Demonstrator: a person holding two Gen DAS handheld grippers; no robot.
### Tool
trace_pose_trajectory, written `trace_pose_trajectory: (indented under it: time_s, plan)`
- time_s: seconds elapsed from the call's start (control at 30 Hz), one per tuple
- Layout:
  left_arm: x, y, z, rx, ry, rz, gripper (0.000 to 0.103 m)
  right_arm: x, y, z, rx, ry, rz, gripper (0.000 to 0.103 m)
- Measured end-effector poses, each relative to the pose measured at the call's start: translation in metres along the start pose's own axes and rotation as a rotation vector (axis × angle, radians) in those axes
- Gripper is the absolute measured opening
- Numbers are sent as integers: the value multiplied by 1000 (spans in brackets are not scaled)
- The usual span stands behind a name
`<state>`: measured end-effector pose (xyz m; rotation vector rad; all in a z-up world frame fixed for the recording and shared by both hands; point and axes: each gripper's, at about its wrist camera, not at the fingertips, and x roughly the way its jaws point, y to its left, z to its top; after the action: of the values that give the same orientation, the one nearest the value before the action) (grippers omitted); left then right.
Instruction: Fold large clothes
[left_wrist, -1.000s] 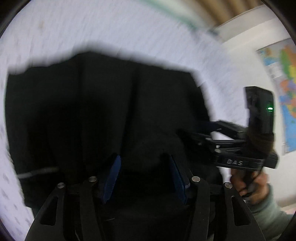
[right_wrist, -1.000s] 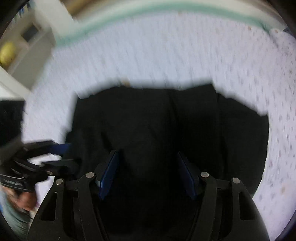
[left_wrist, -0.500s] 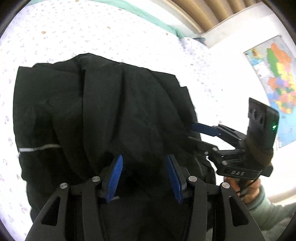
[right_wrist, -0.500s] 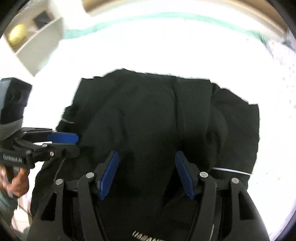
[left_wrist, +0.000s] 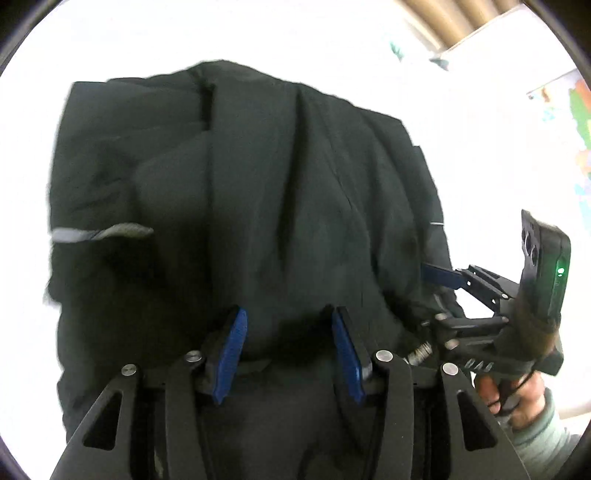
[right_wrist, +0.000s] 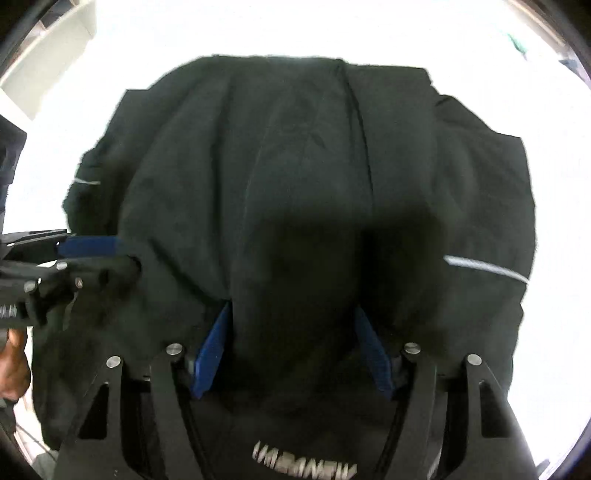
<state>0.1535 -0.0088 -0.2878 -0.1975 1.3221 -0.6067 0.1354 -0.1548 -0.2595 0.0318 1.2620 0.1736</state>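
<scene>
A large black garment (left_wrist: 258, 192) with thin grey reflective stripes lies bunched on a white bed sheet (left_wrist: 110, 44); it also fills the right wrist view (right_wrist: 295, 166). My left gripper (left_wrist: 288, 325) has its blue pads wide apart with a fold of the black cloth bulging between them. My right gripper (right_wrist: 291, 325) stands the same way, pads apart with cloth between them. In the left wrist view the right gripper (left_wrist: 443, 284) reaches into the garment's right edge. In the right wrist view the left gripper (right_wrist: 96, 254) reaches into its left edge.
The sheet (right_wrist: 554, 332) surrounds the garment, overexposed. A map poster (left_wrist: 576, 147) hangs on the wall at the right. White shelving (right_wrist: 48, 55) stands at the upper left of the right wrist view. A hand in a grey-green sleeve (left_wrist: 524, 413) holds the right gripper.
Both grippers have moved closer to the garment, which now fills more of each view. The garment's near edge has been carried forward over the rest. The pads stay apart.
</scene>
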Motion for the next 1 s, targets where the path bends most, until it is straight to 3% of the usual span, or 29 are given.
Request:
trace_pose_trajectory:
  time_s: [0.2,0.37,0.5,0.57,0.7,0.9,1.0]
  plan:
    - [-61,47,-61,-106,-20,49,50,-57,-30,-65,95,-76,-2,70]
    - [-98,100,-107,-251,-56,50,50,-81,-80,-133,264,-54,-30,70]
    - [-112,132,-133,-378,-76,85,52,-79,-105,-164,368,-28,-27,70]
    - [-115,145,-150,-438,-80,55,52,-82,-115,-178,378,-13,-56,70]
    - [-118,149,-174,-462,-55,28,52,-94,-124,-193,365,1,-97,70]
    - [-103,145,-202,-466,27,77,52,-100,-142,-219,422,28,-71,70]
    - [-98,146,-214,-476,27,122,52,-102,-153,-238,453,52,-81,70]
